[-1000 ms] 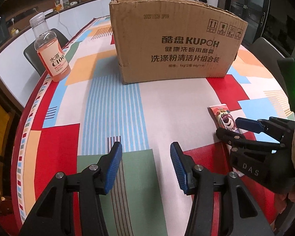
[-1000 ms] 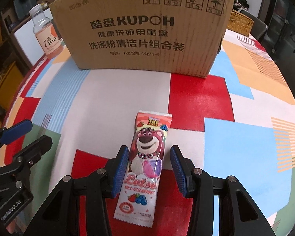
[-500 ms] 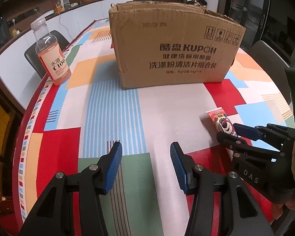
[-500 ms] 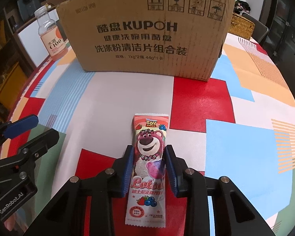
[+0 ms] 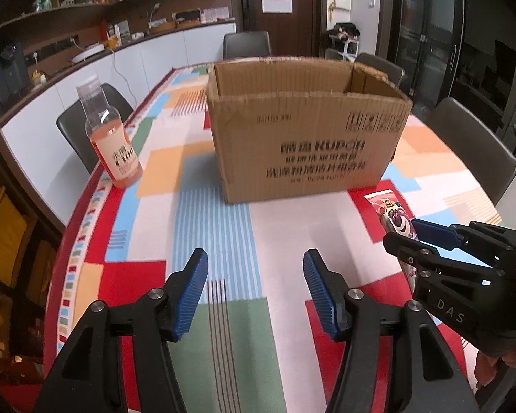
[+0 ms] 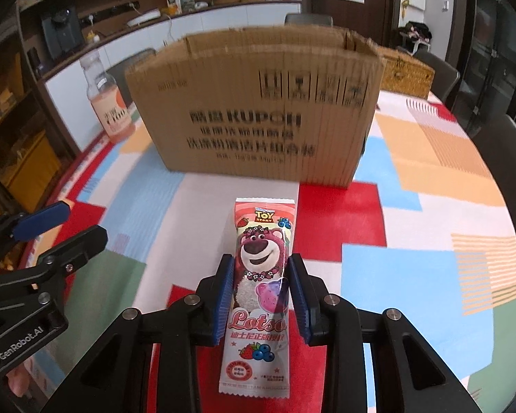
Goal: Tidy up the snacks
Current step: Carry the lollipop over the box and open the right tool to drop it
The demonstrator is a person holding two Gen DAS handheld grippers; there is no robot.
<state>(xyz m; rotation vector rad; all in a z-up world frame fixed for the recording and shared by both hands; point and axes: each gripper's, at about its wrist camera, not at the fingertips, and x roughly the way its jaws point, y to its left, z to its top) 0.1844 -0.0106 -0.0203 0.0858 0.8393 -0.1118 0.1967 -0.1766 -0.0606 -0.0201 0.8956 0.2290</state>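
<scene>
Right gripper (image 6: 261, 292) is clamped on the Lotso snack packet (image 6: 258, 289), blue pads pressing both long edges about mid-length. Packet points forward along the fingers, printed face up, far end toward the cardboard box (image 6: 258, 110). Whether the packet is clear of the tablecloth (image 6: 395, 251) or touching it: cannot tell from the right wrist view. In the left wrist view the same packet (image 5: 392, 216) sticks out ahead of the right gripper (image 5: 416, 237), over the red patch just in front of the box's near right corner.

Left gripper (image 5: 256, 289) has its jaws wide apart, nothing between them, only striped cloth below. It sits to the left of the right gripper, well apart from the packet.

Box (image 5: 306, 127) stands upright mid-table, top open, printed side facing both cameras. Interior mostly hidden; only the inner far wall shows. Both views are motion-blurred around the box.

Bottle of orange-pink drink (image 5: 111, 144) stands upright near the table's left edge, left of the box and apart from it. Wicker basket (image 6: 407, 75) sits behind the box on the right.
</scene>
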